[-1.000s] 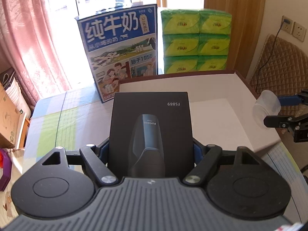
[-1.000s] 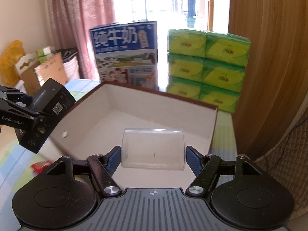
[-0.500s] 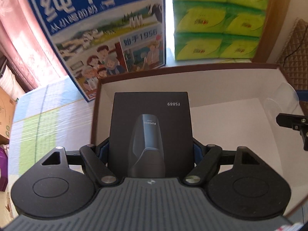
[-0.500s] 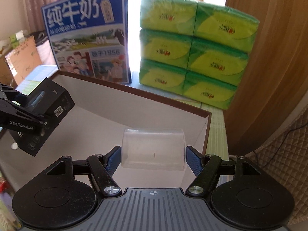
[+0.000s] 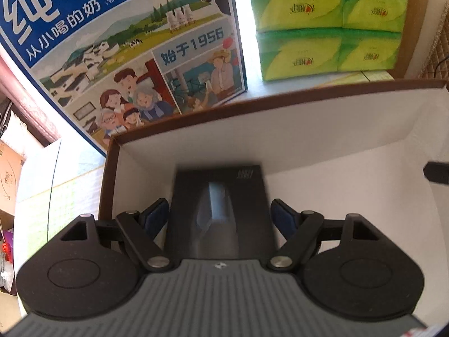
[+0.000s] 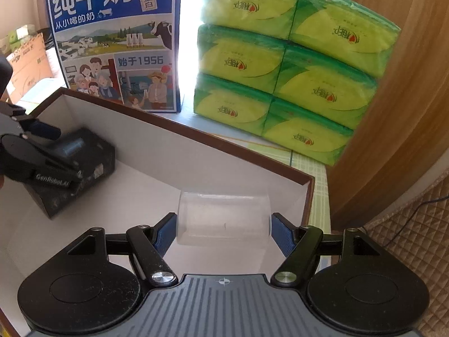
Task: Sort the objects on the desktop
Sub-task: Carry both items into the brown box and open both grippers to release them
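Note:
A black box point(image 5: 219, 196) with a picture of a shaver on its lid lies low in the white, brown-rimmed carton point(image 5: 308, 129), near its left wall. My left gripper point(image 5: 220, 213) is open; its blue pads stand slightly off the box's sides. In the right wrist view the black box point(image 6: 84, 151) rests tilted on the carton floor point(image 6: 157, 196) under that gripper. My right gripper point(image 6: 223, 224) is shut on a clear plastic cup point(image 6: 224, 219) lying sideways, held above the carton's right corner.
A blue milk carton point(image 6: 118, 42) and stacked green tissue packs point(image 6: 280, 70) stand just behind the white carton. A wooden panel point(image 6: 393, 112) rises at the right, with a quilted chair point(image 6: 415, 238) below it. Cardboard boxes point(image 5: 8, 174) sit off the table's left.
Both grippers moved forward and down into the carton. The left gripper let go of the black box, which dropped to the carton floor. The cup stays gripped.

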The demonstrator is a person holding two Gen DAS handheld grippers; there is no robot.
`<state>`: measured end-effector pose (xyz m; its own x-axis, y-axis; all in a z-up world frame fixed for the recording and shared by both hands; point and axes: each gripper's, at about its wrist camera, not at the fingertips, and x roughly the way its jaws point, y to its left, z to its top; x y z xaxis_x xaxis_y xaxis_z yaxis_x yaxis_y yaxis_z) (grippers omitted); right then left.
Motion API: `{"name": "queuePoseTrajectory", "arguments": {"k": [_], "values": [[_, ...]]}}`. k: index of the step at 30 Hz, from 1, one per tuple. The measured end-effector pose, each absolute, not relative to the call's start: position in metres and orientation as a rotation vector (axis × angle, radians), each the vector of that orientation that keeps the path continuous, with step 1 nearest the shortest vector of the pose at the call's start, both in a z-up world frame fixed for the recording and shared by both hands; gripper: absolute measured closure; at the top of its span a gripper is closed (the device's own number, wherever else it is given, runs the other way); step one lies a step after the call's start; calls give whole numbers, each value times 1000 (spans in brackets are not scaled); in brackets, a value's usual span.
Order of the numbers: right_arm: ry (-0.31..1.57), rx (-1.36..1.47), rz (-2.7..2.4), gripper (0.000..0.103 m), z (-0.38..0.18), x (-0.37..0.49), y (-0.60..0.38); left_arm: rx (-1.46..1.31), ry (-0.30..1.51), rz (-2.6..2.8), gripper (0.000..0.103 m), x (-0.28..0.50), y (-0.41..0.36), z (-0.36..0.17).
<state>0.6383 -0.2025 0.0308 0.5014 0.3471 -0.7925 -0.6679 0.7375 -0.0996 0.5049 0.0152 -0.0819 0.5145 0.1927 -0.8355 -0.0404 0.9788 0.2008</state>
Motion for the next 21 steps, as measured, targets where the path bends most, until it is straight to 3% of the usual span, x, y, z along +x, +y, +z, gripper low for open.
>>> {"name": "queuePoseTrajectory", "arguments": {"k": [11, 13, 15, 21], "values": [[770, -453, 644, 34, 25, 640, -200, 130, 1015, 132, 22, 505, 22, -74], [757, -450, 650, 27, 24, 640, -201, 121, 1015, 128, 20, 502, 23, -73], [745, -425, 672, 13, 26, 639, -205, 112, 1014, 129, 19, 499, 24, -70], [735, -371, 732, 3, 35, 632, -215, 94, 1000, 126, 12, 483, 25, -57]]}}
